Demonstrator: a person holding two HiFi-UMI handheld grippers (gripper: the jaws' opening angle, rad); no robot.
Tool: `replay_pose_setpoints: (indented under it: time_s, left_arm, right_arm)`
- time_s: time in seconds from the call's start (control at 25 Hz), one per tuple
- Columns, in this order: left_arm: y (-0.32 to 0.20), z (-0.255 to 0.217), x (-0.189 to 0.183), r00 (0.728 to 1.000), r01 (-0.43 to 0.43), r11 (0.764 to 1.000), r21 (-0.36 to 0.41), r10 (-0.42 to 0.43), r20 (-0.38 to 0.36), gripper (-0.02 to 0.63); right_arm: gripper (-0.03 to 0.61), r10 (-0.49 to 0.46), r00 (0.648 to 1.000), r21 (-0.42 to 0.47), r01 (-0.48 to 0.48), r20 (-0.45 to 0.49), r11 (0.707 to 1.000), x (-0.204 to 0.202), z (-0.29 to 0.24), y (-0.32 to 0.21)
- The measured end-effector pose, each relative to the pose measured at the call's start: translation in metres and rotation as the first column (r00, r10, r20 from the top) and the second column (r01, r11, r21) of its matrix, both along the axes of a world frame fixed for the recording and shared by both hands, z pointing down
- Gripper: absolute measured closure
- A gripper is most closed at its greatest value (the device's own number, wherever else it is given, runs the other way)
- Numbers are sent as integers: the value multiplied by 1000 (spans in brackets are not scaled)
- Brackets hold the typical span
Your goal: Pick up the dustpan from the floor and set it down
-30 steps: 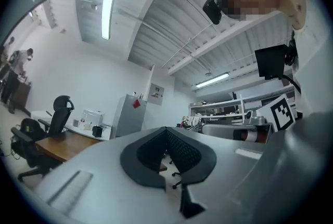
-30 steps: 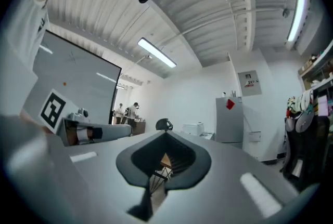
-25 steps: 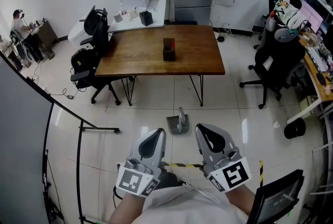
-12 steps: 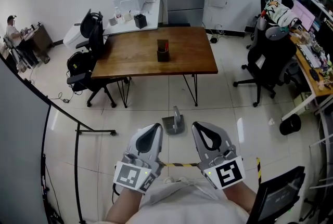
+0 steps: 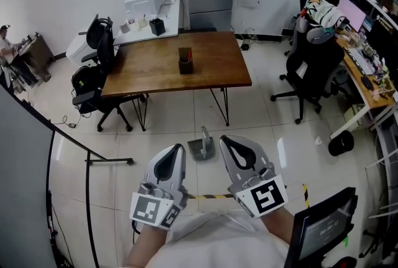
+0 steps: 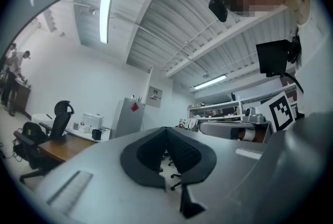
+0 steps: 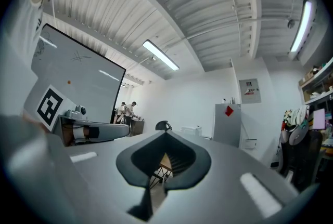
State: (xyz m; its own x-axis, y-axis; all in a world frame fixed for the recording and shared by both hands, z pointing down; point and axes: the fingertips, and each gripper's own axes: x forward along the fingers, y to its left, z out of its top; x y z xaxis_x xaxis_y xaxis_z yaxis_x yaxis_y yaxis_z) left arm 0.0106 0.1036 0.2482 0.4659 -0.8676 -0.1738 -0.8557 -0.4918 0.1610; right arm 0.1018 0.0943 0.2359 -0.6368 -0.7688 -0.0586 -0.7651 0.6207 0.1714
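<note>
The grey dustpan (image 5: 200, 148) lies on the white tiled floor in front of the table, its handle standing up. In the head view both grippers are held side by side just short of it, pointing forward. My left gripper (image 5: 180, 148) is at the dustpan's left, shut and empty. My right gripper (image 5: 224, 139) is at its right, also shut with nothing in it. Neither touches the dustpan. In the left gripper view the left gripper (image 6: 166, 129) shows its jaws meeting at the tip, and so does the right gripper (image 7: 166, 133) in the right gripper view.
A wooden table (image 5: 211, 71) with a dark holder (image 5: 185, 62) stands beyond the dustpan. Black office chairs (image 5: 93, 80) (image 5: 309, 64) flank it. A black frame stand (image 5: 87, 161) is on the left, a monitor (image 5: 323, 229) at the lower right, and yellow-black tape (image 5: 208, 196) on the floor.
The whole scene has slid left in the head view. Both grippers stay side by side and shut, and the dustpan lies in the same spot on the floor.
</note>
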Motion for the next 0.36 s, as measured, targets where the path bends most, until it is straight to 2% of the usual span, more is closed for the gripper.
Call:
replay_pose_setpoints:
  time_s: [0.16, 0.36]
  left_arm:
    - [-3, -3, -13, 1000, 13, 1000, 0, -13, 10, 600]
    - [2, 0, -15, 1000, 14, 1000, 14, -14, 6, 600]
  right_arm:
    - [577, -23, 1000, 7, 22, 6, 1000, -15, -5, 0]
    - [577, 10, 1000, 1, -10, -23, 1000, -7, 7, 0]
